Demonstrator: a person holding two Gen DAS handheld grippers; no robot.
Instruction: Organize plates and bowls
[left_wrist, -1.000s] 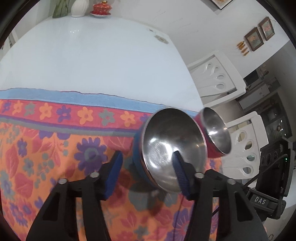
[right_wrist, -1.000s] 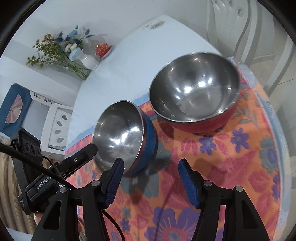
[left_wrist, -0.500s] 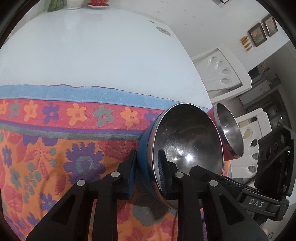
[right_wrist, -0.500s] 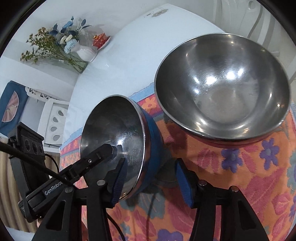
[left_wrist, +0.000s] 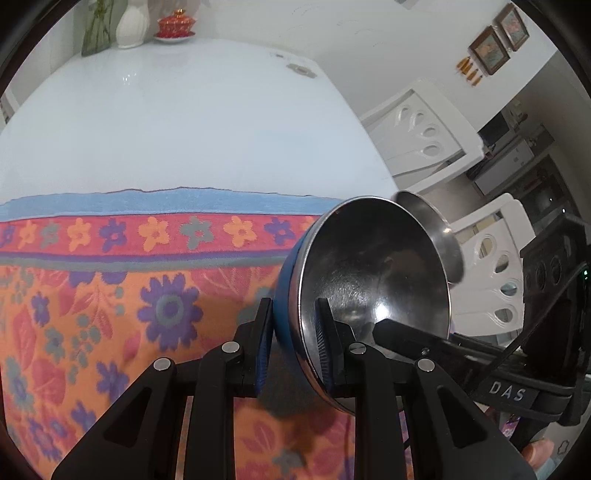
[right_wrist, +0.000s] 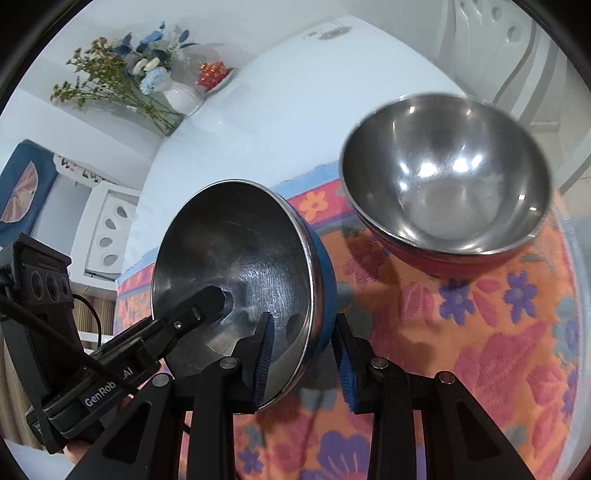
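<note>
Left gripper (left_wrist: 291, 347) angled down, lower centre, pinching tilted blue bowl (left_wrist: 373, 291) rim. Right gripper (right_wrist: 304, 354) jaws just closing, straddling same rim; contact unclear. Red bowl (right_wrist: 443, 177) upper right.

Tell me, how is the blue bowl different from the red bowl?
The blue bowl is tipped up on its side; the red bowl sits upright on the flowery cloth. Both grippers pinch the blue bowl's rim; nothing touches the red bowl. Both are shiny metal inside.
</note>
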